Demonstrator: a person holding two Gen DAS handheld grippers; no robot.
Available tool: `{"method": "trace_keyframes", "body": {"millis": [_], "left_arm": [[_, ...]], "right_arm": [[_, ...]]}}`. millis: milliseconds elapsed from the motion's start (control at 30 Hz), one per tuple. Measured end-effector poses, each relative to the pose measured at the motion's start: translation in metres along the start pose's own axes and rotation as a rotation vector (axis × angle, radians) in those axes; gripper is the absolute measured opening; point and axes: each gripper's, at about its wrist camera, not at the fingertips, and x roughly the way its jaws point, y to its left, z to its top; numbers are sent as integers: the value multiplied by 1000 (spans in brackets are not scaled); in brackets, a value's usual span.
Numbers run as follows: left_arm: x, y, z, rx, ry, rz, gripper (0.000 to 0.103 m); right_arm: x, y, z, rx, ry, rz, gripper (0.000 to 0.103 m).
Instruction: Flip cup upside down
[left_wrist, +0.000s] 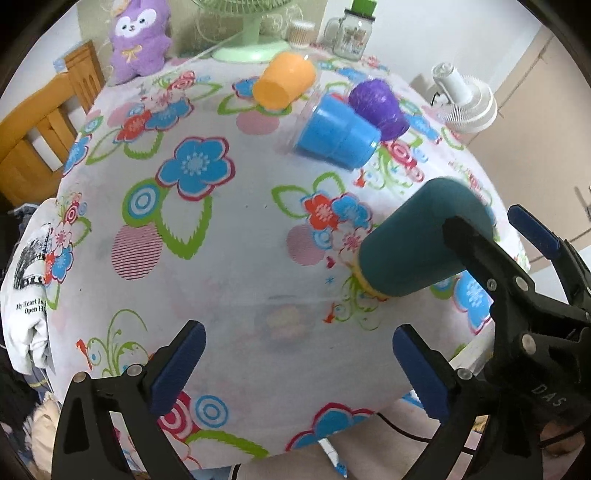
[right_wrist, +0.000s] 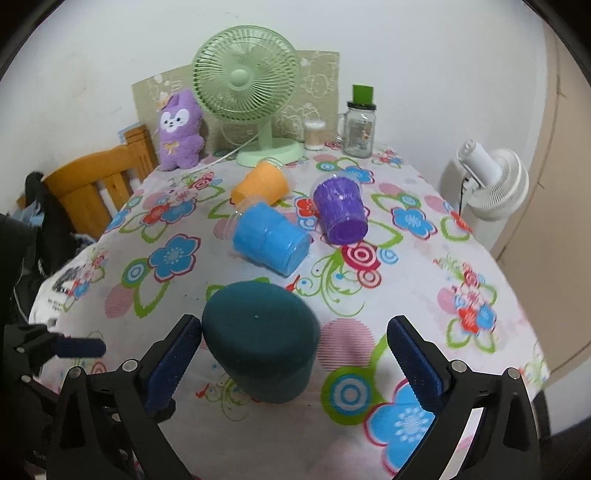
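Observation:
A dark teal cup (right_wrist: 260, 341) stands upside down on the flowered tablecloth (right_wrist: 406, 295), base up. It sits between the open fingers of my right gripper (right_wrist: 291, 365), close to the left finger; I cannot tell if they touch. It also shows in the left wrist view (left_wrist: 417, 243), with the right gripper (left_wrist: 495, 232) around it. My left gripper (left_wrist: 299, 365) is open and empty over the table's near edge. Blue (right_wrist: 271, 242), orange (right_wrist: 260, 184) and purple (right_wrist: 341, 210) cups lie on their sides farther back.
At the back stand a green desk fan (right_wrist: 245, 85), a purple plush toy (right_wrist: 179, 131), a glass jar with a green lid (right_wrist: 358, 125) and a small tub (right_wrist: 314, 134). A white fan (right_wrist: 491, 181) is off the right edge, a wooden chair (right_wrist: 99, 181) at the left.

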Motion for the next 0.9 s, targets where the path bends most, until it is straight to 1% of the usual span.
{"method": "trace_keyframes", "body": {"millis": [100, 133, 167, 300, 367, 433, 533, 600, 700, 867, 900], "left_arm": [[-9, -6, -2, -47, -42, -21, 103], [-11, -8, -4, -61, -55, -24, 103], [-14, -11, -6, -75, -66, -21, 103], [-21, -18, -12, -132, -102, 18, 103], [-24, -22, -16, -175, -125, 40, 103], [-26, -27, -20, -202, -141, 66, 103], [-28, -37, -25, -228, -173, 100, 103], [-29, -42, -26, -236, -180, 107, 103], [-33, -49, -27, -232, -192, 121, 103], [-41, -53, -24, -210, -232, 171, 103], [-42, -53, -22, -210, -231, 166, 103]], "right_arm": [[-7, -9, 8, -33, 13, 18, 103], [-12, -17, 13, -52, 24, 48, 103], [-12, -17, 13, -52, 24, 48, 103], [-21, -34, 16, -93, 34, 93, 103], [-24, -42, 16, -116, 38, 100, 103], [-27, -56, 14, -135, 50, 109, 103], [-26, -65, 13, -132, 59, 116, 103], [-24, -78, 10, -123, 89, 102, 103], [-24, -88, 10, -101, 99, 77, 103], [-29, -96, 12, -84, 110, 50, 103], [-31, -96, 12, -83, 107, 40, 103]]}}
